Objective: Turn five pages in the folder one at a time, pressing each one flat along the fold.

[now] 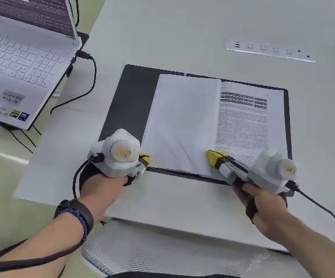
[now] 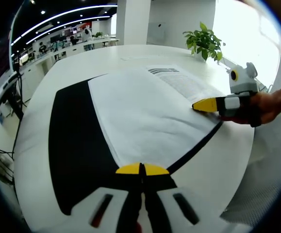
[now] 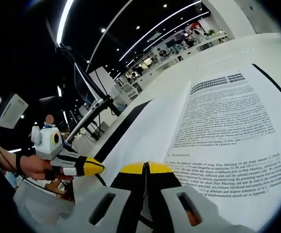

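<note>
Folder (image 1: 133, 98): open flat on table (image 1: 173, 35), just ahead of both fingertip pairs; blank page (image 1: 181, 119) left, printed page (image 1: 245, 124) right.
Left gripper (image 1: 144, 159): jaws together, tips at black cover's near edge; left hand (image 1: 100, 188) low, behind it.
Right gripper (image 1: 214, 156): jaws together, tips on printed page near fold; forearm (image 1: 306, 243) angling in from right.
Laptop (image 1: 17, 58): far left of left fingers.

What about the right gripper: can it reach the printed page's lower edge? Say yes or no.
Probably yes. The right gripper, jaws shut, lies at the fold beside the lower edge of the printed page, nothing between them. The left gripper sits apart, by the blank page.
</note>
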